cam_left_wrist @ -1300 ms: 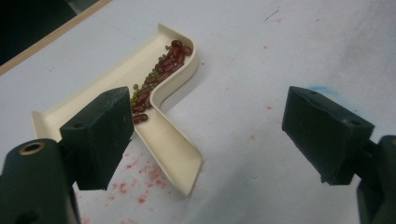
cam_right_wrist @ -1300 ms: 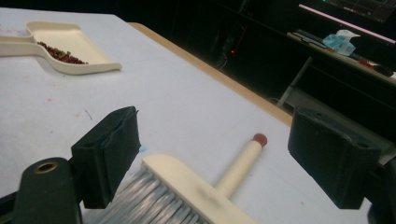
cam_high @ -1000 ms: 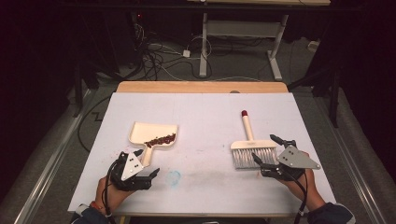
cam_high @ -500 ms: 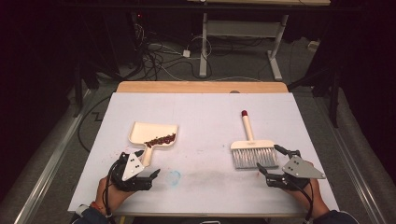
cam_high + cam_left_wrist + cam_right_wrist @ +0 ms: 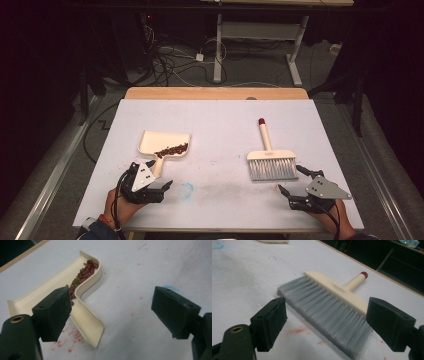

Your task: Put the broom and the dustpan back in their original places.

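Note:
A cream dustpan (image 5: 162, 144) lies on the white table's left half, with red and green beans (image 5: 171, 150) heaped at its near wall. In the left gripper view the dustpan (image 5: 47, 293) and its handle (image 5: 88, 323) sit just ahead of my left gripper (image 5: 112, 308), which is open and empty. My left gripper (image 5: 157, 187) rests near the front edge. A cream hand brush (image 5: 270, 157) with grey bristles and a red-tipped handle lies flat on the right. My right gripper (image 5: 292, 180) stands open just in front of the bristles (image 5: 329, 310), holding nothing (image 5: 325, 322).
The white table top (image 5: 220, 125) has a wooden strip (image 5: 215, 93) along its far edge. A faint blue mark (image 5: 187, 188) and red stains dot the surface near the front. Cables and desk legs (image 5: 218, 45) lie on the dark floor beyond.
My right gripper has drawn back from the brush toward the front edge of the table. The left gripper, dustpan and brush have stayed put.

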The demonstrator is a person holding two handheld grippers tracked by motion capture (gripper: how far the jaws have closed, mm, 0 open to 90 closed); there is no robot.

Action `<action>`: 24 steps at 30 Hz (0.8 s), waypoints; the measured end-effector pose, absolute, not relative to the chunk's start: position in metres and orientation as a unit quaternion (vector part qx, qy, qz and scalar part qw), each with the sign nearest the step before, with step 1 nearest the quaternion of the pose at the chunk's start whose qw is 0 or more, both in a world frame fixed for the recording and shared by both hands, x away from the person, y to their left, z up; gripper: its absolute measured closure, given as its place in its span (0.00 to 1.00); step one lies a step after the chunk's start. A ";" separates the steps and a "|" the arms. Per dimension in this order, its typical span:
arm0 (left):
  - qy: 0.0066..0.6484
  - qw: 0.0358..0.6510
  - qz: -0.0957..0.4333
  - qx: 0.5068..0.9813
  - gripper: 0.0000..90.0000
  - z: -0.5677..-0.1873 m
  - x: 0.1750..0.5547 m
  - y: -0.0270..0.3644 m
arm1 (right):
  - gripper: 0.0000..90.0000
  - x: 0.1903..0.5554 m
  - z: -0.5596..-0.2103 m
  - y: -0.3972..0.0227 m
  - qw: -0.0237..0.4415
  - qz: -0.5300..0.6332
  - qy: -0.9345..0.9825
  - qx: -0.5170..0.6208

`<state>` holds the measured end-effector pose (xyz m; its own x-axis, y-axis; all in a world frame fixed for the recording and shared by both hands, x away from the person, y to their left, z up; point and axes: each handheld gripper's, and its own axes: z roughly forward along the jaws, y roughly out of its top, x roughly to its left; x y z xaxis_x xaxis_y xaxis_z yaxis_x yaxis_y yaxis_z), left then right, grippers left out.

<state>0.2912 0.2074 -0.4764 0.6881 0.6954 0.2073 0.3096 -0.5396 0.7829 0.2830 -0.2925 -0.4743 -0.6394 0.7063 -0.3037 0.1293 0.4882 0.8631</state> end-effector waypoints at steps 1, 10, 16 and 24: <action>0.299 0.373 0.257 0.840 0.18 -0.476 0.291 0.207 | 0.19 0.283 -0.475 -0.293 0.333 0.433 0.795 0.264; 0.292 0.369 0.262 0.842 0.18 -0.475 0.287 0.206 | 0.19 0.281 -0.472 -0.296 0.324 0.443 0.792 0.268; 0.289 0.369 0.260 0.844 0.18 -0.476 0.287 0.205 | 0.19 0.277 -0.470 -0.295 0.332 0.441 0.790 0.267; 0.289 0.373 0.258 0.843 0.18 -0.475 0.288 0.205 | 0.20 0.276 -0.465 -0.296 0.343 0.442 0.783 0.269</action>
